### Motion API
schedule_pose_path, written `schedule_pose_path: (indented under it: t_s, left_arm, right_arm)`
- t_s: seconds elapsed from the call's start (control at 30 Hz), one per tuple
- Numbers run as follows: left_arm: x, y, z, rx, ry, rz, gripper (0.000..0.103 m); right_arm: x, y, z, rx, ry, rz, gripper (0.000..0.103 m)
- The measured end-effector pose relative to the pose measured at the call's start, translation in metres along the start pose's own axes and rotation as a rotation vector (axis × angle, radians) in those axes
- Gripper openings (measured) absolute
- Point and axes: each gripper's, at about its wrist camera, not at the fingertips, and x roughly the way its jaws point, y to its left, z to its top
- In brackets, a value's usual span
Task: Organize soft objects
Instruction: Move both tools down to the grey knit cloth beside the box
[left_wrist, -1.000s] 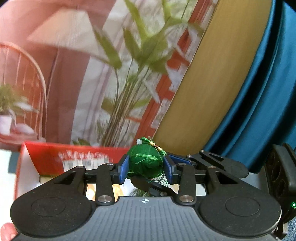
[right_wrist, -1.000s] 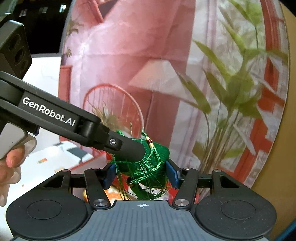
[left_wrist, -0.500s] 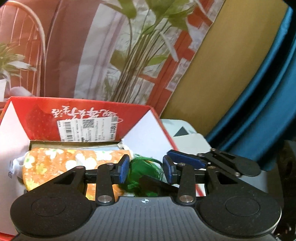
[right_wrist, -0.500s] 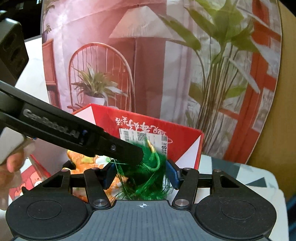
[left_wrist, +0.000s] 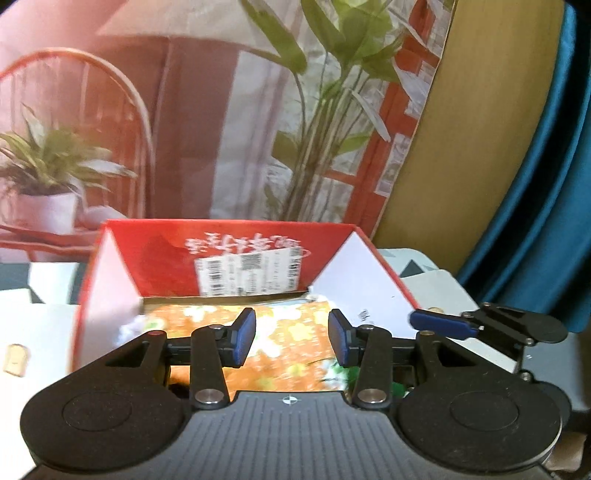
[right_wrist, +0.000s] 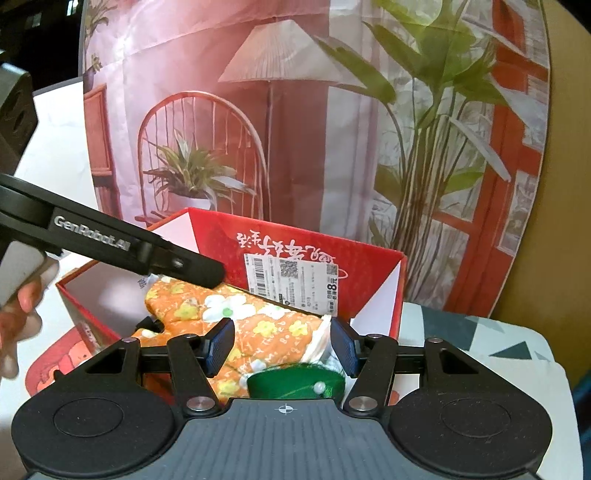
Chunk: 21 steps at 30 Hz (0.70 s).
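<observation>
A red cardboard box (right_wrist: 221, 232) stands open on the table and also shows in the left wrist view (left_wrist: 155, 258). An orange floral cloth (right_wrist: 266, 332) lies inside it, seen too in the left wrist view (left_wrist: 284, 339). A green tasselled ball (right_wrist: 295, 382) rests in the box beside the cloth, just below my right gripper (right_wrist: 282, 345), which is open and empty. My left gripper (left_wrist: 291, 338) is open and empty above the cloth; a sliver of the green ball (left_wrist: 354, 373) shows behind its right finger. The left gripper's arm (right_wrist: 110, 240) crosses the right wrist view.
A printed backdrop (right_wrist: 295, 110) of a chair, lamp and plants hangs behind the box. A tan board (left_wrist: 480, 129) and a teal curtain (left_wrist: 546, 203) stand to the right. The table top (right_wrist: 480, 339) has a grey-and-white pattern. A small tan item (left_wrist: 14, 360) lies left.
Both grippers held the green tasselled ball, lowered it into the red box, then opened. The ball now lies in the box beside the floral cloth.
</observation>
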Motion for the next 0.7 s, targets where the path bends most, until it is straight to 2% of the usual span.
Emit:
schedule_pose_path:
  t_s: [0.3,0.43,0.57,0.7]
  left_arm:
    - [-0.052,0.014,-0.032,0.055,-0.013,0.104,0.046]
    - [-0.074,0.028,-0.059,0.025,-0.001,0.14,0.046]
    - [-0.092,0.039,-0.094,-0.001,0.005,0.192,0.058]
    - [-0.098,0.051,-0.126,-0.093,0.05,0.205,0.058]
  right_arm:
    - [-0.023,0.021,-0.019,0.012,0.003,-0.002,0.054]
    - [-0.036,0.03,-0.031,0.027,-0.013,0.005,0.054]
    - [-0.051,0.035,-0.041,0.038,-0.039,0.002,0.053]
    - [-0.054,0.038,-0.056,0.046,-0.019,0.013,0.054]
